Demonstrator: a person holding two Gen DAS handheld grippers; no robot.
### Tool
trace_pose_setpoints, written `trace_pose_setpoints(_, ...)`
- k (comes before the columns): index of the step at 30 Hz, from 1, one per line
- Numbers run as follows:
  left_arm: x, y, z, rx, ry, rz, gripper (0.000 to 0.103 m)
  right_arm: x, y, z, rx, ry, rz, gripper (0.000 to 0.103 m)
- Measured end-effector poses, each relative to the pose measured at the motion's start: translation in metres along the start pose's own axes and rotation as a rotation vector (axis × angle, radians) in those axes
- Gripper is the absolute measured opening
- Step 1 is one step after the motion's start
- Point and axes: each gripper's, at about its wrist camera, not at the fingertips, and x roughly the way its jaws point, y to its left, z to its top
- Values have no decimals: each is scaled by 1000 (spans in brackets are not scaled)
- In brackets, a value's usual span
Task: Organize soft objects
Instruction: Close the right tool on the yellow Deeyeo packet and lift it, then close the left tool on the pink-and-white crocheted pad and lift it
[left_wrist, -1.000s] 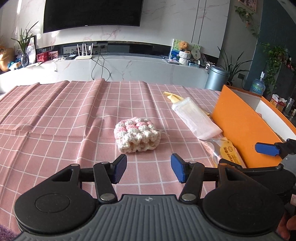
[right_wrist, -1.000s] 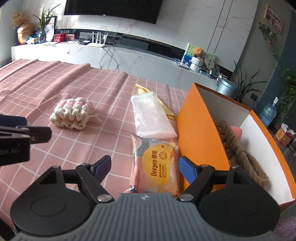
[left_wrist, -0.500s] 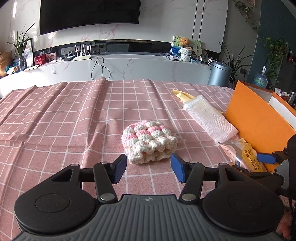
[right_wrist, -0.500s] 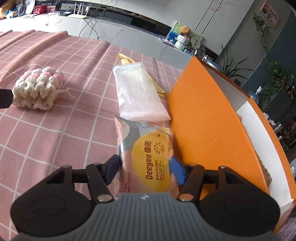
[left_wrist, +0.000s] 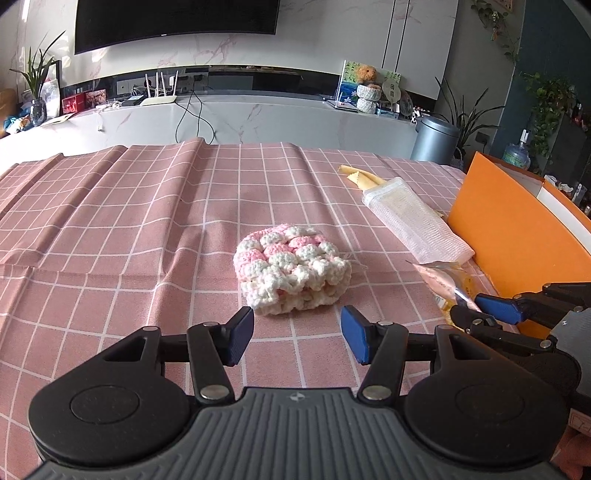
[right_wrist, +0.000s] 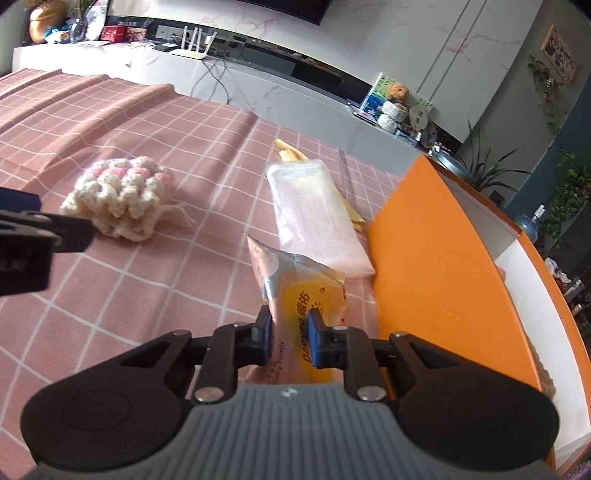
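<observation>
My right gripper (right_wrist: 289, 334) has just been closing, and its blue pads now pinch the near end of the pink and yellow packet (right_wrist: 295, 295), which bunches up and lifts between them. The packet lies on the pink checked tablecloth (right_wrist: 147, 280), just beside the outer wall of the orange box (right_wrist: 443, 266). Beyond it rests a white mesh pouch (right_wrist: 314, 218), its near end touching the packet, with a yellow cloth (right_wrist: 291, 153) poking out from under its far end.

My left gripper (left_wrist: 297, 338) hangs with its jaws apart and nothing between them, just short of the pink and white crocheted pad (left_wrist: 291, 271). The pad sits on the cloth directly ahead of the gap, near the fingertips but apart from them. From the left camera I can see the right gripper's blue pad at the far right, pressed against the crumpled packet by the box wall.

Inside the box I cannot make out what lies there.
</observation>
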Motion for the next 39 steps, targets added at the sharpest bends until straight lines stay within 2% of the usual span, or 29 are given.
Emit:
trace_pose_setpoints(4, -1, 6, 0, -21, 2, 15, 65, -1, 15, 12, -18, -47, 113, 17)
trace_pose_setpoints(8, -1, 12, 0, -42, 1, 25, 65, 6, 20, 21, -28, -40, 147, 19)
trace_pose_setpoints(10, -1, 14, 0, -51, 1, 23, 65, 6, 16, 21, -14, -37, 178, 24)
trace_pose_setpoints(11, -1, 15, 0, -59, -2, 17, 65, 5, 12, 21, 2, -37, 189, 29)
trace_pose_setpoints(13, -1, 16, 0, -75, -12, 7, 65, 4, 3, 19, 28, -41, 202, 50)
trace_pose_setpoints(14, -2, 16, 1, -80, -17, 3, 66, 3, -1, 20, 37, -41, 208, 57)
trace_pose_setpoints(15, -2, 17, 1, -85, -19, 0, 69, 4, -5, 19, 43, -37, 214, 70)
trace_pose_setpoints(16, -2, 18, 2, -97, -19, -2, 71, 6, -8, 20, 48, -28, 216, 77)
trace_pose_setpoints(18, -2, 21, 3, -131, -18, -12, 74, 11, -15, 22, 63, -4, 217, 78)
trace_pose_setpoints(20, -2, 25, 6, -173, -17, -18, 77, 20, -24, 25, 101, 35, 246, 86)
trace_pose_setpoints(23, 0, 30, 14, -218, -12, -40, 79, 35, -33, 29, 171, 108, 329, 87)
trace_pose_setpoints(26, 7, 30, 23, -229, -16, -52, 85, 46, -36, 31, 240, 165, 398, 87)
trace_pose_setpoints(29, 20, 27, 31, -215, 6, -68, 88, 49, -34, 30, 239, 166, 395, 86)
trace_pose_setpoints(32, 38, 25, 33, -204, 47, -37, 88, 51, -35, 29, 240, 181, 400, 80)
trace_pose_setpoints(34, 47, 29, 31, -234, 59, -30, 88, 54, -38, 29, 256, 199, 419, 72)
trace_pose_setpoints(39, 60, 34, 28, -259, 66, -50, 89, 56, -36, 30, 247, 189, 419, 69)
